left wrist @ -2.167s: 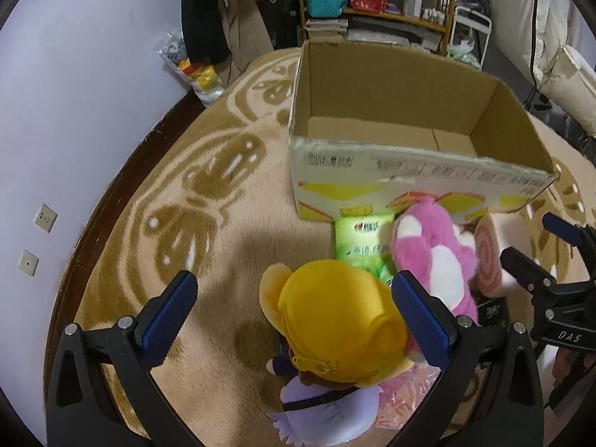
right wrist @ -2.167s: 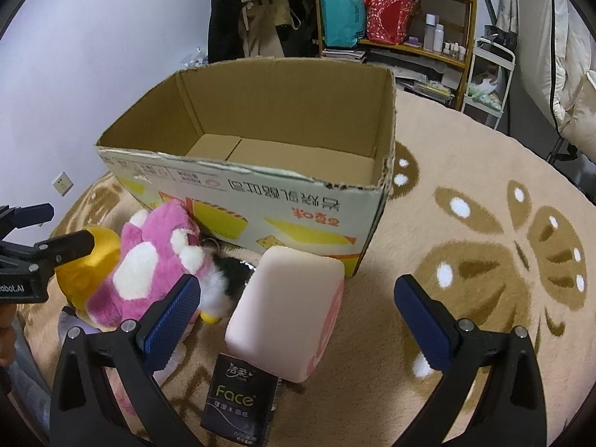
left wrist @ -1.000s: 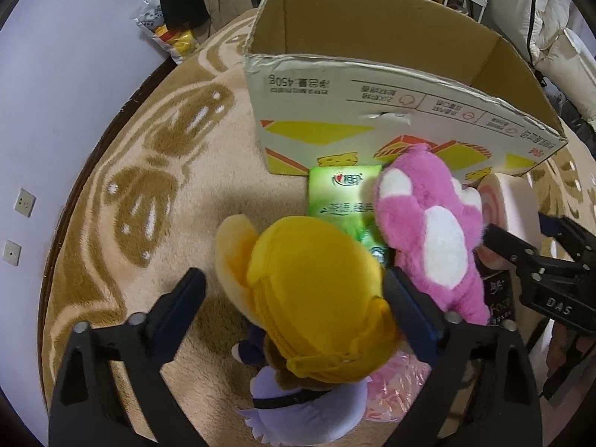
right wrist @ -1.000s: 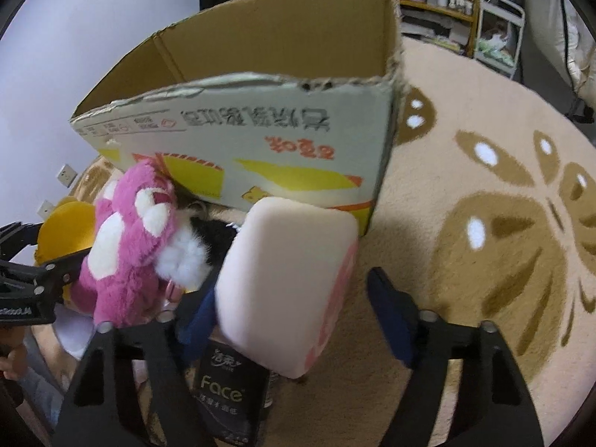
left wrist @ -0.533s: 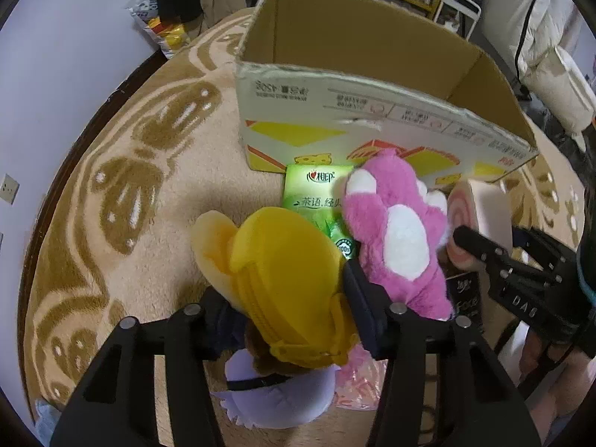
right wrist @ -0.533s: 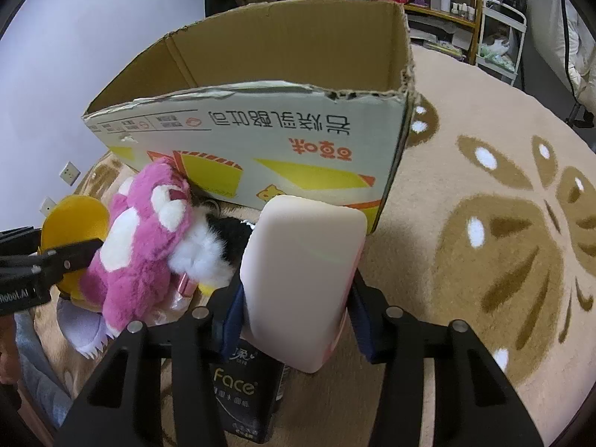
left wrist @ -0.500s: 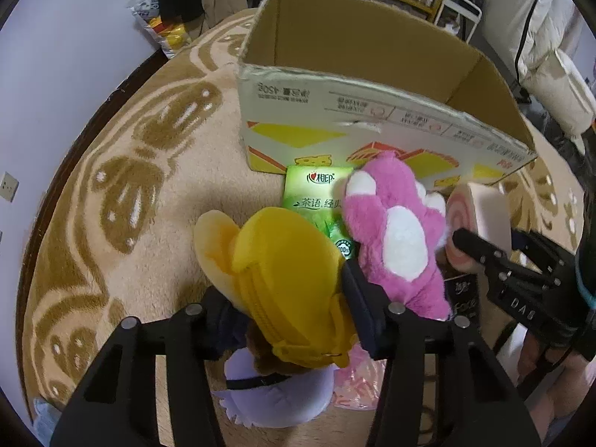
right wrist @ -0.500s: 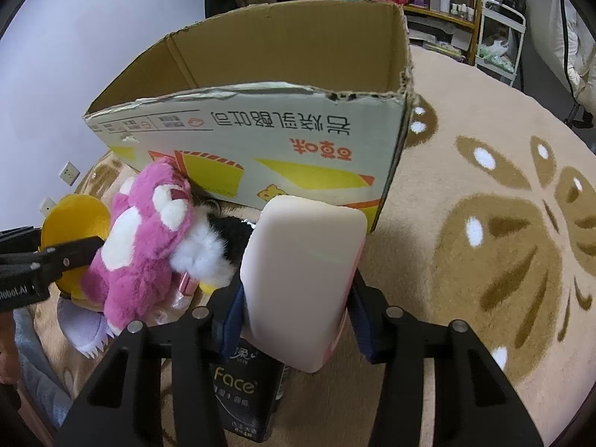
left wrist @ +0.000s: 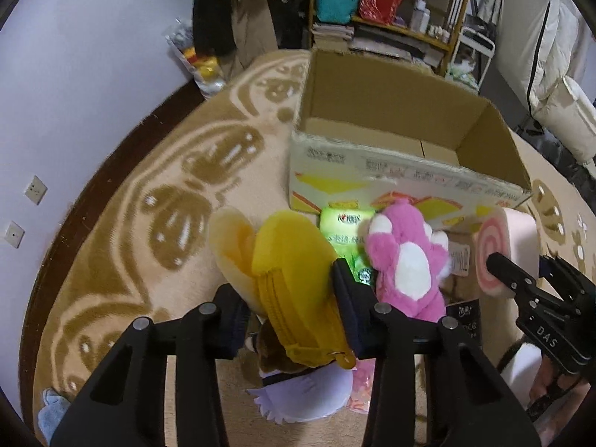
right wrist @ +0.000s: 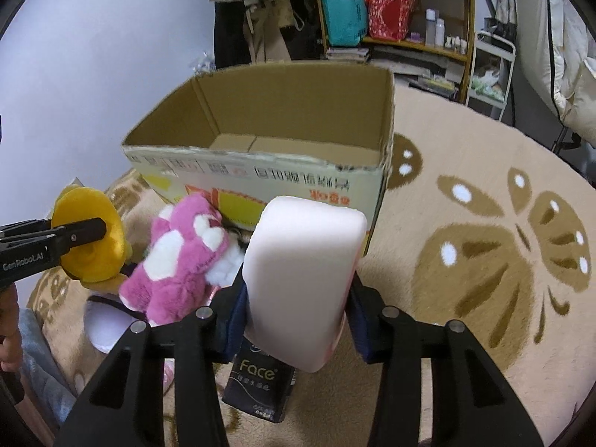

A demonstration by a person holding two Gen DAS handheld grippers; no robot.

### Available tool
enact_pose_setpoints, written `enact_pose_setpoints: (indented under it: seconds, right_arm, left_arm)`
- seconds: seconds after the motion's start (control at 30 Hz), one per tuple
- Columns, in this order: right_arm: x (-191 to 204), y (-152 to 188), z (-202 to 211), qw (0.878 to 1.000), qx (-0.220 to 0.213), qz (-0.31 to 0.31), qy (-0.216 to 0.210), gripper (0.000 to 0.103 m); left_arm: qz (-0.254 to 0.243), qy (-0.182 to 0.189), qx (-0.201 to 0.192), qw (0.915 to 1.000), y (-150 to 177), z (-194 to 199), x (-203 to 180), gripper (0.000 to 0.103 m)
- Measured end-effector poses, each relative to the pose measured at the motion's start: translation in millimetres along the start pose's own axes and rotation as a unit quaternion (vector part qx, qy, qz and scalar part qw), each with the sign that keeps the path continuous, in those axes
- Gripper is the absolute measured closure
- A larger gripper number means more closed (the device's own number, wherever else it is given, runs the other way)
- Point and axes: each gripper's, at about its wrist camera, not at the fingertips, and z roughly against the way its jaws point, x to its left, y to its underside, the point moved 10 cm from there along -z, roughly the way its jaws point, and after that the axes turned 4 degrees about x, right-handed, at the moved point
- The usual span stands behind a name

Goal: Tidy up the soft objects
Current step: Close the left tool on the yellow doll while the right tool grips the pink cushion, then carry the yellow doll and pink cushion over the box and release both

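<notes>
The left gripper [left wrist: 294, 298] has its fingers clamped on a yellow plush [left wrist: 294, 283], gripping it from both sides; a zipper runs along the plush's near edge. The plush is held above the rug [left wrist: 149, 260], just in front of the open box [left wrist: 372, 182]. Below it a doll with a pale purple skirt [left wrist: 309, 391] lies on the rug.

The right gripper [right wrist: 298, 309] has its fingers clamped on a pink roll cushion [right wrist: 301, 279], one blue pad pressed to each side. In the left wrist view its end face shows a pink-and-white spiral, and it sits near the box's front right corner. Under it stands a dark tissue pack [right wrist: 260, 376] marked "Face".

Between the two held things a pink plush [left wrist: 406, 260] with white patches rests on the rug, touching a green tissue pack [left wrist: 344, 234] that leans against the box's front wall. A bit of white fluff [right wrist: 227, 264] shows just beside the pink plush in the right wrist view.

The box is cardboard, flaps gone or folded, and its bare floor is visible. Behind it stands a shelf [right wrist: 409, 41] with bags and bottles.
</notes>
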Motion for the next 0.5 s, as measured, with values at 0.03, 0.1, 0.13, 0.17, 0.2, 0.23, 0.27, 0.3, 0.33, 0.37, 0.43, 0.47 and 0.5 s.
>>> enact_pose_setpoints:
  seconds: [0.03,0.1,0.13,0.17,0.2,0.23,0.27,0.3,0.33,0.37,0.43,0.47,0.5]
  right_arm:
    - [1,-2,4,1.000,-0.007,0.001,0.001,0.054]
    - [3,-6,14,1.000,-0.021,0.004,0.000,0.054]
    - [4,-7,18,1.000,-0.028,0.004,0.000,0.054]
    - [5,-8,21,0.999,-0.033,0.005,-0.001,0.054]
    - [5,-9,26,0.999,-0.041,0.006,-0.002,0.054]
    - [7,-10,30,0.999,-0.045,0.005,-0.003,0.054]
    - [8,-11,33,0.999,-0.048,0.005,-0.004,0.054]
    - [9,-12,38,0.999,-0.054,0.006,-0.005,0.054]
    - [10,-13,42,0.998,-0.059,0.007,-0.005,0.054]
    - [11,-15,47,0.998,-0.065,0.010,-0.005,0.054]
    - [13,-19,58,0.997,-0.081,0.015,-0.005,0.054]
    - [14,-22,63,0.996,-0.088,0.017,-0.006,0.054]
    - [15,-24,65,0.995,-0.094,0.019,-0.007,0.054]
  left_arm:
    - [-0.001,-0.004,-0.007,1.0000,-2,4,1,0.064]
    - [0.000,-0.009,-0.022,0.9997,-5,14,3,0.064]
    - [0.002,-0.011,-0.030,0.9995,-8,19,4,0.063]
    - [0.003,-0.015,-0.040,0.9991,-10,24,4,0.063]
    - [0.000,-0.020,-0.052,0.9985,-13,30,5,0.063]
    - [-0.007,-0.029,-0.064,0.9975,-16,37,5,0.063]
    - [-0.011,-0.035,-0.075,0.9965,-19,43,5,0.063]
    - [-0.014,-0.039,-0.085,0.9955,-22,50,5,0.063]
    - [-0.016,-0.039,-0.096,0.9945,-25,57,4,0.063]
    - [-0.017,-0.038,-0.105,0.9936,-28,62,4,0.063]
    - [-0.022,-0.045,-0.128,0.9906,-36,75,2,0.063]
    - [-0.026,-0.050,-0.140,0.9885,-42,80,2,0.063]
    - [-0.029,-0.054,-0.151,0.9866,-47,85,1,0.063]
